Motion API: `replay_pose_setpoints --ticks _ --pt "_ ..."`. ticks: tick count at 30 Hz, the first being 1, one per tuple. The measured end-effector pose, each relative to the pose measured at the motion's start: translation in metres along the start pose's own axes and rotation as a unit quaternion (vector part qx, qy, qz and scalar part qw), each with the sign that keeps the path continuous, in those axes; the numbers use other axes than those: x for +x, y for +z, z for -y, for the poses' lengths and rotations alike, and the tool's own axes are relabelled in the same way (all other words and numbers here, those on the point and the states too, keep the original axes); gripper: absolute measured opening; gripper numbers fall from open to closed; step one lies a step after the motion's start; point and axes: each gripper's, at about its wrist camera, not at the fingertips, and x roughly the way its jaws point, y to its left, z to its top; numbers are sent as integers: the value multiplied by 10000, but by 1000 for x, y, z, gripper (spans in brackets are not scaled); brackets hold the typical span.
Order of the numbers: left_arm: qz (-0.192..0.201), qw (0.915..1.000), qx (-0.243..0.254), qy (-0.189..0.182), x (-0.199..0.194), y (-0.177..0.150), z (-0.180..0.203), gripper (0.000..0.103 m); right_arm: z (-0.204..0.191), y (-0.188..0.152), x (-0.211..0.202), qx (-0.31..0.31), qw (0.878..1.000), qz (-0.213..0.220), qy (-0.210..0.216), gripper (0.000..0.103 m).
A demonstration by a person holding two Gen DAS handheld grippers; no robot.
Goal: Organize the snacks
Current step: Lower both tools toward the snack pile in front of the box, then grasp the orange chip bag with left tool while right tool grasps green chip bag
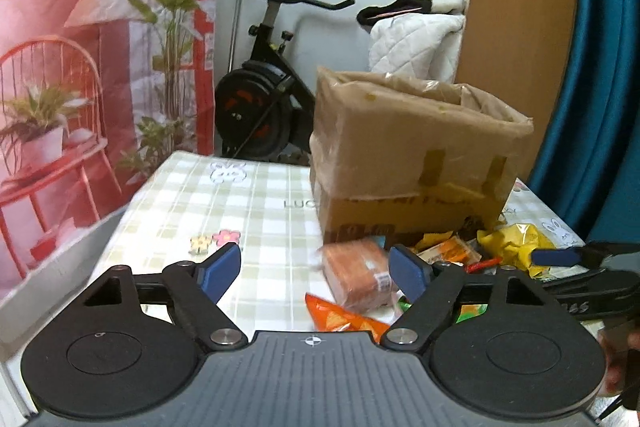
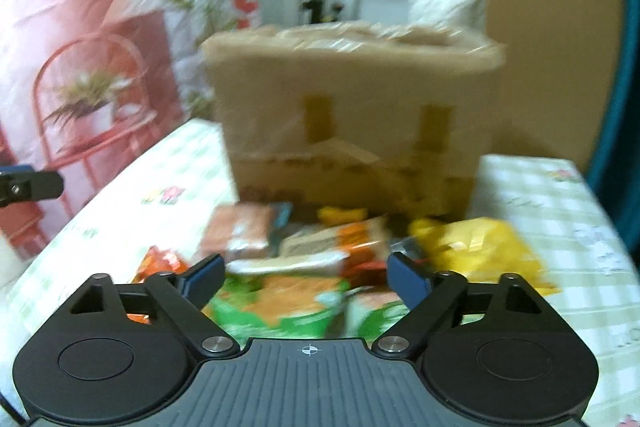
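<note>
While both pairs of fingers stand apart with nothing clamped between them, the snacks lie just ahead of and below each gripper, on the checked tablecloth [image 1: 240, 195] in front of the cardboard box [image 1: 412, 151].

The left gripper [image 1: 316, 269] has its blue pads spread wide; a brown wrapped packet [image 1: 356, 279] lies in the gap toward the right pad, beyond the pads rather than between them. Its long axis runs away from the fingers, roughly along the line of approach, so the pads would close across its short side. An orange bag [image 1: 340, 319] lies nearer still, below the gap.

The right gripper [image 2: 306, 277] hangs over the middle of the heap, above a green-and-orange bag [image 2: 280, 307]. That view is blurred, so edges are hard to judge. My reading is that the left hand is nearer the brown packet and the right hand nearer the green bag and the yellow bag [image 2: 480, 251], which sits off to the right of the right-hand pad.

Counted: one box, open at the top; two grippers; at least six snack packs, the exact number hidden by overlap and blur.
</note>
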Motion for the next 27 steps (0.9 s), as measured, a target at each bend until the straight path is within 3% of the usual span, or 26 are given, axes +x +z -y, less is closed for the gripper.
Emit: replay_pose_setpoints --ticks 9,15,22,27 --pt "-283 9986 -109 -424 34 -33 5 83 -3 -17 36 -251 9951 -952 84 87" --pt "-863 9920 -109 -919 66 -43 9 84 4 -22 45 8 9940 -1070 231 93" --pt "-1517 9823 169 -1083 94 -61 12 83 9 -23 54 285 9942 -1009 249 93" --pt "-1746 9778 132 -1150 105 -66 8 71 11 -26 58 400 9938 -997 270 93"
